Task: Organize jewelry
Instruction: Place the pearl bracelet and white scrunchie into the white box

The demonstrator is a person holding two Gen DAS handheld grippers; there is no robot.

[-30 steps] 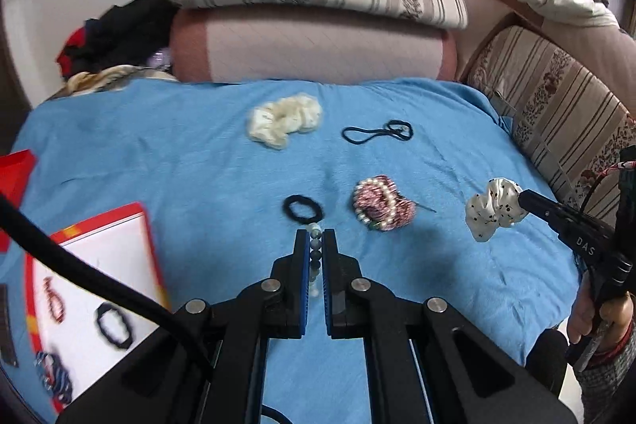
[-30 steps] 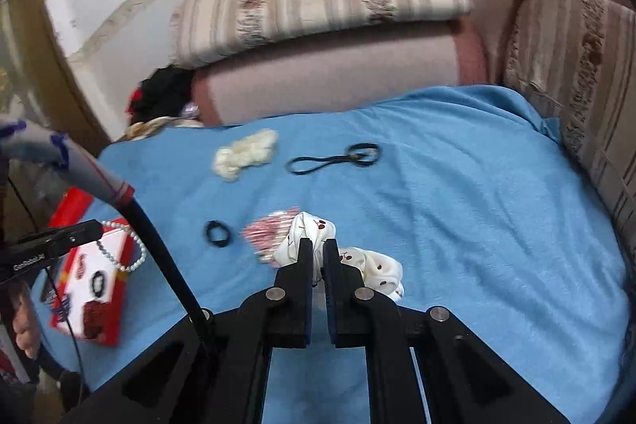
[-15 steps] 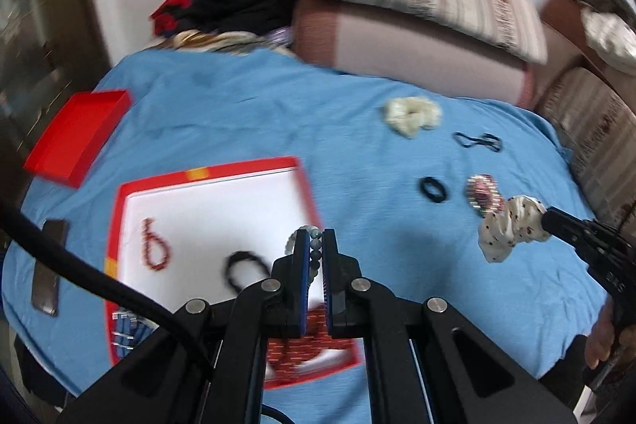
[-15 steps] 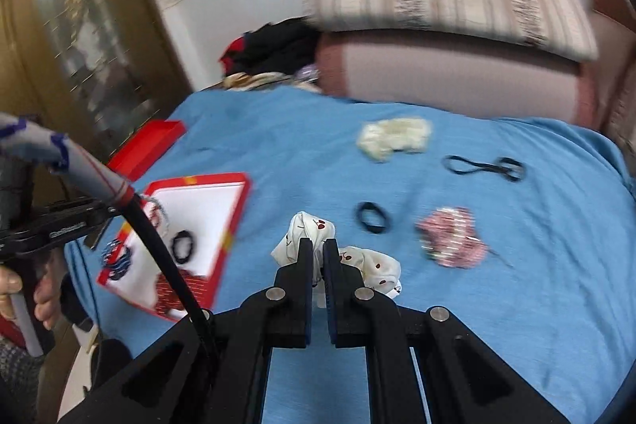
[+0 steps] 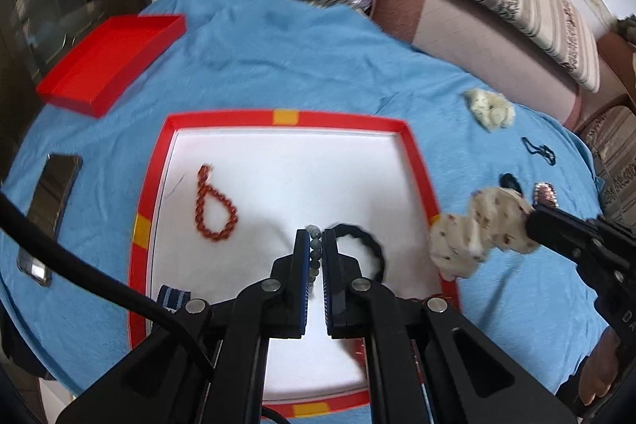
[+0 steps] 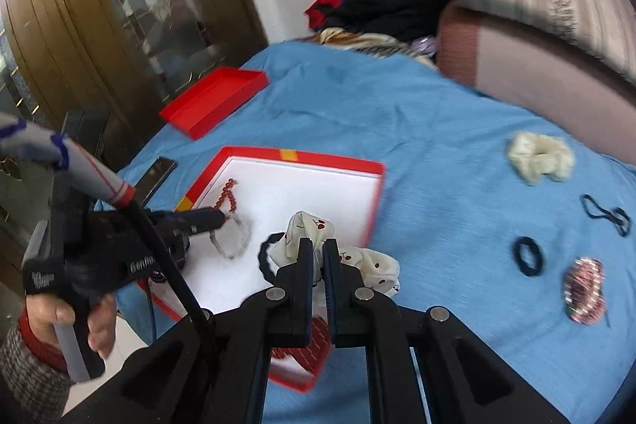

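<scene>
Jewelry's split right now: your left gripper (image 5: 316, 249) has its jaws clenched on a pale bead bracelet (image 6: 232, 239) over the white-lined red tray (image 5: 413, 161) near the bed's left edge, while your right gripper (image 6: 316, 257) pinches the cherry-print scrunchie (image 6: 314, 229). Drop both together and the scrunchie could bury or tangle the beads.

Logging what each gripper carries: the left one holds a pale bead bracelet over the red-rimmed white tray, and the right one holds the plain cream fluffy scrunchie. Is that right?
Not quite. The right gripper is shut on a white fabric scrunchie with red cherry prints, as the right wrist view shows; the plain cream fluffy scrunchie lies on the blue blanket. The left gripper does hold the pale bead bracelet over the red-rimmed white tray.
</scene>
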